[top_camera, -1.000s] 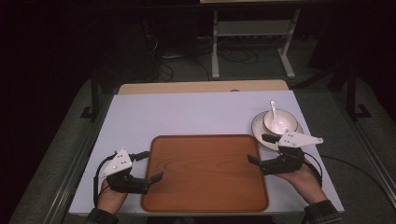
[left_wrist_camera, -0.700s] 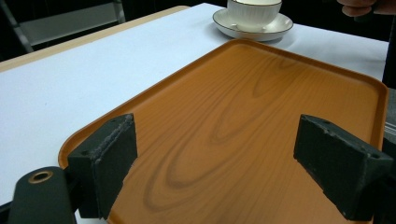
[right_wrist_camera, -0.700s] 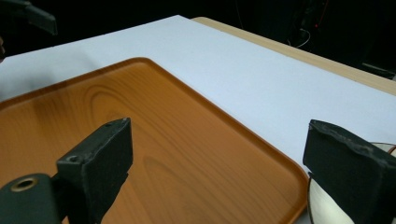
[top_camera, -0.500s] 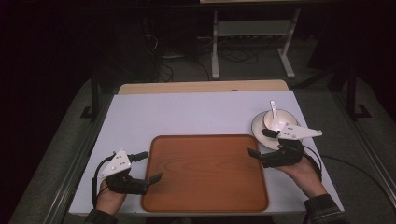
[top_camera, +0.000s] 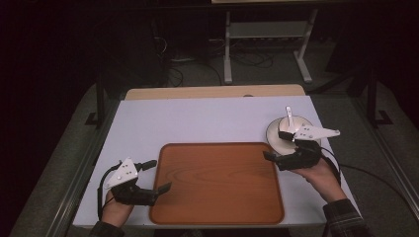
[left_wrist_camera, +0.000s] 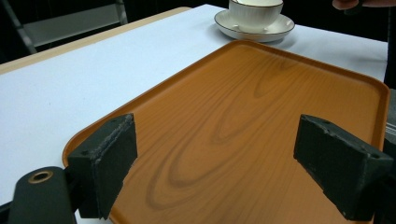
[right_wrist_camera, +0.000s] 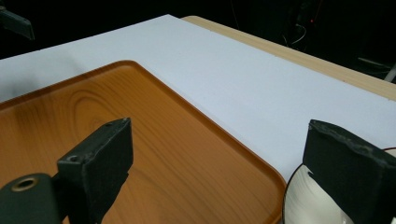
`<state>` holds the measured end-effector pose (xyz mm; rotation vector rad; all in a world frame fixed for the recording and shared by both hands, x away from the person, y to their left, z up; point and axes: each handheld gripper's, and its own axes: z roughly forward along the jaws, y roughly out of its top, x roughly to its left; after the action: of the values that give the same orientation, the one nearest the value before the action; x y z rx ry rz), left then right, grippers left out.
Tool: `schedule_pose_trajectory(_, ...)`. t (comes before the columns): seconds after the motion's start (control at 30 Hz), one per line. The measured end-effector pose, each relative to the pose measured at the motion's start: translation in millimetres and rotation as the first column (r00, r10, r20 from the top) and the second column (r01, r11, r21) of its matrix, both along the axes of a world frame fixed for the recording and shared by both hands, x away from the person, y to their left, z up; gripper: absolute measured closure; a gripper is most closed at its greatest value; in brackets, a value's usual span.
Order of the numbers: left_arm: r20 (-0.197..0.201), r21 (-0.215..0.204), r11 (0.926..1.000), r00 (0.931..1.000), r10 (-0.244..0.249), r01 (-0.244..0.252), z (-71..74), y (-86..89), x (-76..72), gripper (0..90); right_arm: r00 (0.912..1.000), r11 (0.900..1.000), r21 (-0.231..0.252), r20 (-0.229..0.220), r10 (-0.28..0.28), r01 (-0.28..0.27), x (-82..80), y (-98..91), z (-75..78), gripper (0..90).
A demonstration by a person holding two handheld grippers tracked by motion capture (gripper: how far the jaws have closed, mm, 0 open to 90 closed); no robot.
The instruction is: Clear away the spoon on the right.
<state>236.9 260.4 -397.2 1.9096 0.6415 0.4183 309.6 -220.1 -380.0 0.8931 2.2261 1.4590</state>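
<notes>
High view: left claw [top_camera: 159,174] apart at tray [top_camera: 217,182] 8 o'clock edge; right claw [top_camera: 276,146] apart by saucer [top_camera: 274,134] at tray's 2 o'clock, on counter [top_camera: 197,123]

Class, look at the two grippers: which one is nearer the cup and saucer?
The right gripper. It sits beside the saucer holding the cup, while the left gripper is at the tray's opposite edge.

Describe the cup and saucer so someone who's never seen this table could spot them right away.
Start at the big wood-grain tray in the middle of the white table. Just off its far right corner, beside the right gripper, sits a white saucer holding a cup. It is the only crockery there, with a white spoon standing in the cup.
</notes>
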Motion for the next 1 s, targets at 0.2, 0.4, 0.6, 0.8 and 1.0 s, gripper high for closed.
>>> schedule_pose_trajectory(0.2, -0.001, -0.001, 1.0000, 1.0000, 0.001, -0.001, -0.1, 0.0, 0.1, 12.8, 0.9999, 0.9999, -0.006, -0.006, -0.010, 0.010, 7.3, -1.9, 1.6, 7.8)
schedule_pose_trajectory(0.4, -0.001, 0.000, 1.0000, 1.0000, 0.000, 0.000, 0.0, -0.3, 0.0, 12.8, 0.9998, 0.9998, -0.013, -0.010, -0.015, 0.015, 15.6, -3.8, 2.7, 7.9)
schedule_pose_trajectory(0.6, -0.002, 0.000, 1.0000, 1.0000, -0.001, 0.001, -0.1, -0.3, 0.1, 12.8, 0.9996, 0.9997, -0.013, -0.020, -0.021, 0.020, 23.1, -6.2, 4.7, 8.1)
schedule_pose_trajectory(0.8, -0.002, -0.003, 1.0000, 1.0000, 0.000, 0.000, -0.1, -0.4, 0.0, 12.8, 0.9991, 0.9992, -0.015, -0.021, -0.037, 0.037, 34.9, -7.4, 6.9, 8.0)
schedule_pose_trajectory(1.0, -0.003, -0.002, 1.0000, 1.0000, 0.002, -0.002, -0.2, -0.2, 0.3, 12.8, 0.9981, 0.9980, -0.028, -0.025, -0.057, 0.056, 46.6, -9.1, 8.0, 8.1)
